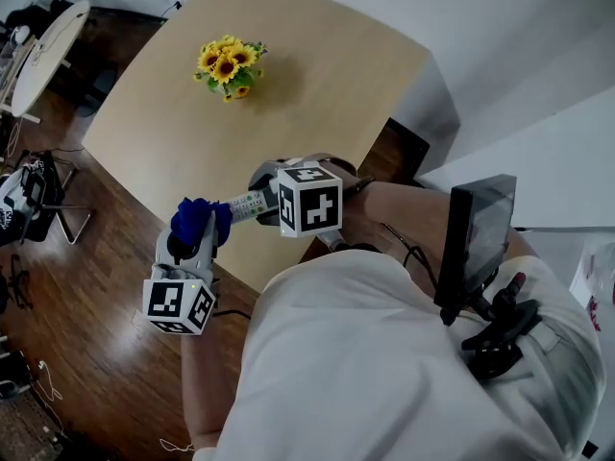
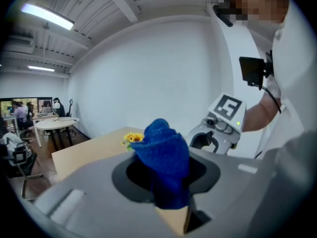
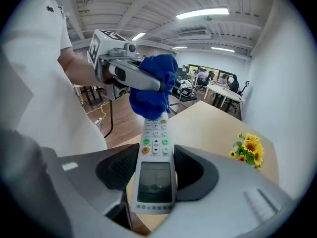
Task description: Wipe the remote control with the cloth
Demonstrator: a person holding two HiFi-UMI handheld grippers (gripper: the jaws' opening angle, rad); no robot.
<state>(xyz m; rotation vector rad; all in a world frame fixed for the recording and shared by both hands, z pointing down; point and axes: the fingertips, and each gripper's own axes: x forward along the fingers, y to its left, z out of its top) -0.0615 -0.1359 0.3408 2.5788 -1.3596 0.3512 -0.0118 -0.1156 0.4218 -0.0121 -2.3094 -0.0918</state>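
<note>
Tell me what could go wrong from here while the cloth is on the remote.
1. The right gripper clamps the remote control only at its screen end. The blue cloth pushing on the far button end could lever it loose, and it might drop.
2. The left gripper holds the cloth as a bunched wad, so it may slip out or wipe only a small patch.

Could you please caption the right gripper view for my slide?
Right tool holds the remote control; blue cloth in the left tool covers its far end.
</note>
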